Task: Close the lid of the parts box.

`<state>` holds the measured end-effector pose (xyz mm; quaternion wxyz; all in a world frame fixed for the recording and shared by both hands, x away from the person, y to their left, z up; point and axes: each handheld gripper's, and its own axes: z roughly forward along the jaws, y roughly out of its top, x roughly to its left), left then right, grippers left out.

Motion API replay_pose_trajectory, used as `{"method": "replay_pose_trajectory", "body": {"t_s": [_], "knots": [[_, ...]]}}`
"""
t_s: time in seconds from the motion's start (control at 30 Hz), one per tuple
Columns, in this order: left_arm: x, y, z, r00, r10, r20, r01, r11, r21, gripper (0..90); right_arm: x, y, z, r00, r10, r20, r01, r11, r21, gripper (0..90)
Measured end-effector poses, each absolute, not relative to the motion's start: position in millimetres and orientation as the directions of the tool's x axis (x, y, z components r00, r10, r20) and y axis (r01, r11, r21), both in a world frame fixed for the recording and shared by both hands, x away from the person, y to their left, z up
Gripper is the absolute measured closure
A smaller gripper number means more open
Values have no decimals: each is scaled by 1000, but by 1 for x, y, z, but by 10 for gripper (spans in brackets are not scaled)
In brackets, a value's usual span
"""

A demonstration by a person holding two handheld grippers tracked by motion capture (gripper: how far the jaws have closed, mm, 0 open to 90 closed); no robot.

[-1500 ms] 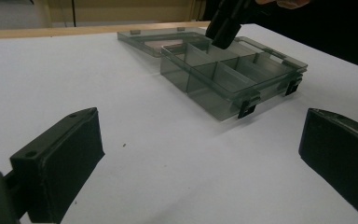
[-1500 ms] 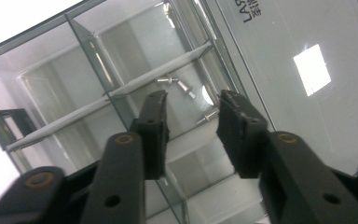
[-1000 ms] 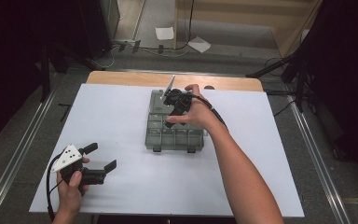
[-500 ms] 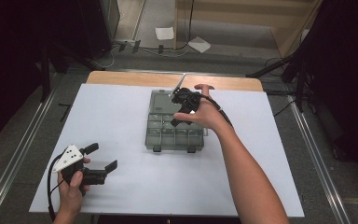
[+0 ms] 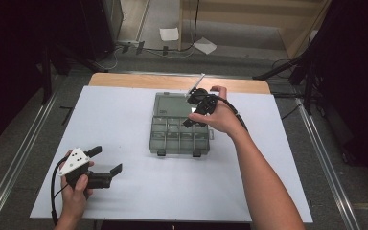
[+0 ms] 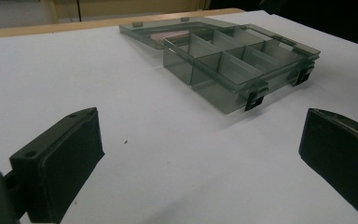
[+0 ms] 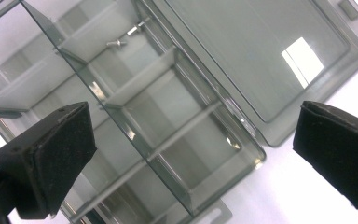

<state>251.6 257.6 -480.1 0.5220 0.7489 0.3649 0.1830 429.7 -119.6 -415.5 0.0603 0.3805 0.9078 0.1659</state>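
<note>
Overhead, right gripper [image 5: 195, 111] hung above the compartment box [image 5: 179, 139], jaws wide, empty. Left gripper [image 5: 106, 162] idled near (also wide). Best descent: straddle one divider squarely, avoiding the lid [image 5: 175, 103].

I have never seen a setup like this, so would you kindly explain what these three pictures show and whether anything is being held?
There is no robot: a person holds a two-jaw hand-held gripper in each hand. The high view looks down on the white table. A clear compartment box lies there with its lid folded open. The left hand-held gripper hangs near the table's front edge, open and empty. The right hand-held gripper hovers open over the box, holding nothing. The other two pictures come from cameras riding on each gripper, looking along its black jaws.
</note>
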Motion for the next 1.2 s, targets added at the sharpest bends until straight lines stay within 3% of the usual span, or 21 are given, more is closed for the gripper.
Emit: {"method": "replay_pose_trajectory", "body": {"t_s": [0.67, 1.2], "knots": [[280, 230, -473, 700, 690, -185, 385, -147, 911, 0, 421, -176, -416, -648, 759, 64, 714, 577, 396, 0], [319, 210, -466, 701, 693, -170, 386, -167, 907, 0, 421, -183, -418, -634, 771, 64, 716, 553, 427, 0]]}}
